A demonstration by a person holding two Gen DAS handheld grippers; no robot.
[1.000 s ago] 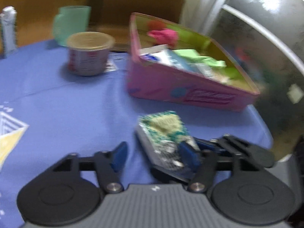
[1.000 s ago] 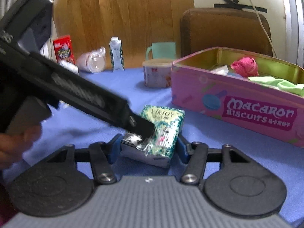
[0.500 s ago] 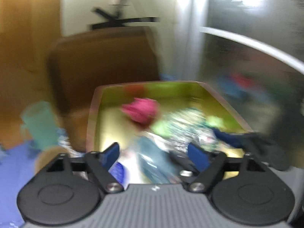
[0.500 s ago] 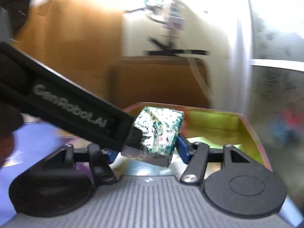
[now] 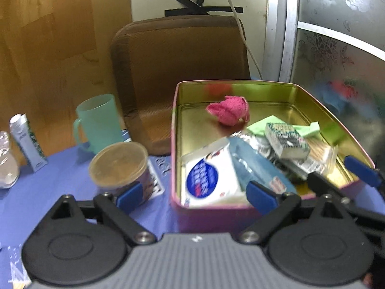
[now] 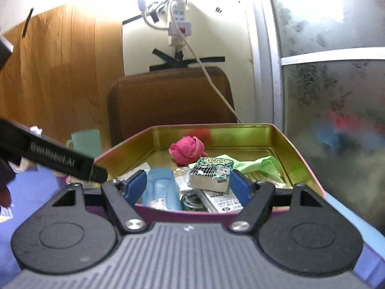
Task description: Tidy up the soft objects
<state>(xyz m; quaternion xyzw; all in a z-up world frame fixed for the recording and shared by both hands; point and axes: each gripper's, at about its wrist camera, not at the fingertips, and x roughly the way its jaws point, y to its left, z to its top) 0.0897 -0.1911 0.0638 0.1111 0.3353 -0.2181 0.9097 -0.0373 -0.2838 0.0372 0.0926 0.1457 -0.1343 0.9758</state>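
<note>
Now flat in tin [image 5: 310,96] — tissue pack [image 5: 286,140], long axis slanting toward its near-right corner

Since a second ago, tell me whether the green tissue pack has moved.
Yes. The tissue pack went from the blue tablecloth, in front of the pink tin, up and into the tin, where it lies on the other packets.

A home, by the look of it: a table under a blue cloth [image 5: 60,168], a brown padded chair [image 5: 178,72] pulled up to it, wood panelling [image 5: 60,48], a power strip [image 6: 179,24] taped to the wall, a frosted floral glass door [image 5: 336,36], a mug [image 5: 98,120] and a biscuit tin [image 5: 216,216].
</note>
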